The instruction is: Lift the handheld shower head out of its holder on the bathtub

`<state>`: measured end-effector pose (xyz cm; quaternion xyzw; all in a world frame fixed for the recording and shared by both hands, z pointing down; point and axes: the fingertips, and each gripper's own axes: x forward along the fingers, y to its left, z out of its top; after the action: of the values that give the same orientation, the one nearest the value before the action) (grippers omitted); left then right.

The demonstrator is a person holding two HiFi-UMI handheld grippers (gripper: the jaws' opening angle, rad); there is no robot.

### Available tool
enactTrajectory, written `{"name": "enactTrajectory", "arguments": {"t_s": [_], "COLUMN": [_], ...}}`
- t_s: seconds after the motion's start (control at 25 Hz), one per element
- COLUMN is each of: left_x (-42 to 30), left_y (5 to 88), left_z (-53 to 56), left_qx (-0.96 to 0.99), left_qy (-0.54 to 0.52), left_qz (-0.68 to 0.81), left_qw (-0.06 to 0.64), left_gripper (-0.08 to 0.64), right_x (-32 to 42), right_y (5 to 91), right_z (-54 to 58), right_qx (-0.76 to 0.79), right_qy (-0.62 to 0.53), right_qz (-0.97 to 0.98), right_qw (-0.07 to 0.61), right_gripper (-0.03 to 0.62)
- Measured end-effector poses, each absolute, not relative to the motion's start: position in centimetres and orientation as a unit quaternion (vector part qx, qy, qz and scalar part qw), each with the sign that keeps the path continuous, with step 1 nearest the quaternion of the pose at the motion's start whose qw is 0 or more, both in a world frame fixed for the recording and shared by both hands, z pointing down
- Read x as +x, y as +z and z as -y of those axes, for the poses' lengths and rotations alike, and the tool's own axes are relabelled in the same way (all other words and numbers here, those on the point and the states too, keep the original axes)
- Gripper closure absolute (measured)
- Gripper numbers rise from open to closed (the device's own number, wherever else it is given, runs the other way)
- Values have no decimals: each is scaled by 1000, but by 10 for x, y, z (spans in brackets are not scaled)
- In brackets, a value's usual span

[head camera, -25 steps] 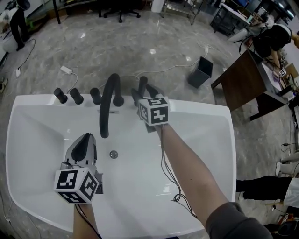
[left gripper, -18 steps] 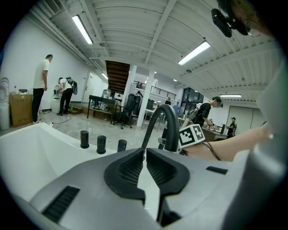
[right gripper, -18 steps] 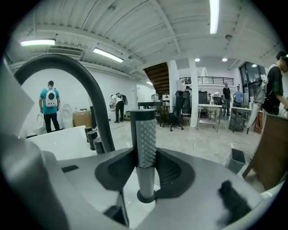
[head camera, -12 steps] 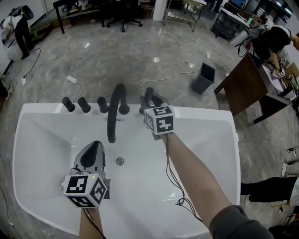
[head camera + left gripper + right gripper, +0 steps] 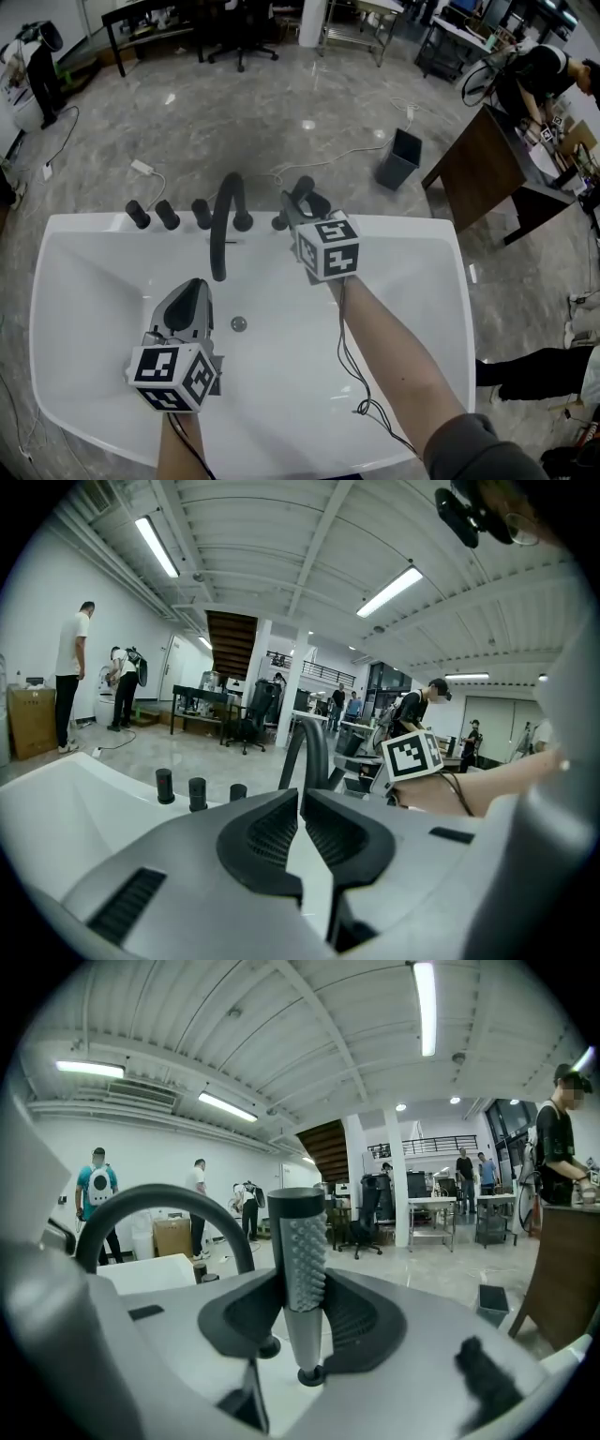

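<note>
The handheld shower head, a silver stem with a black nubbed head, stands upright between the pads of my right gripper, which is shut on it; the jaws closed on it within the last second. Its lower end meets a black ring, and I cannot tell whether it is clear of the holder. In the head view the right gripper holds the shower head at the white bathtub's far rim. My left gripper hovers over the tub's basin, jaws together on nothing.
A black arched faucet rises just left of the shower head, with three black knobs further left. The drain lies mid-basin. Beyond the tub stand a grey bin and a wooden table; people are at work in the hall.
The right gripper has risen at the rim with the shower head in it. The left gripper has also lifted a little above the basin.
</note>
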<state>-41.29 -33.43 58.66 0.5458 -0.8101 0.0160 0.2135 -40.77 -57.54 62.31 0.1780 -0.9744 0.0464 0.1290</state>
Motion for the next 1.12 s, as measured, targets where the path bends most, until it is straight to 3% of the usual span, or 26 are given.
{"name": "enactTrajectory", "arguments": {"t_s": [0.4, 1.12], "left_x": [-395, -353], "left_y": [547, 458], "left_z": [333, 285], "left_qx": [567, 635], "left_qy": [20, 2], "left_qz": [796, 746], "left_qw": [210, 202], "left_gripper": [528, 528], "right_x": [-377, -296], "right_y": [524, 383], "right_z": [560, 458], "right_qx": [174, 218], "right_qy": [48, 27], "right_qz": [982, 976], "right_qw": [60, 11], "right_gripper": [448, 448]}}
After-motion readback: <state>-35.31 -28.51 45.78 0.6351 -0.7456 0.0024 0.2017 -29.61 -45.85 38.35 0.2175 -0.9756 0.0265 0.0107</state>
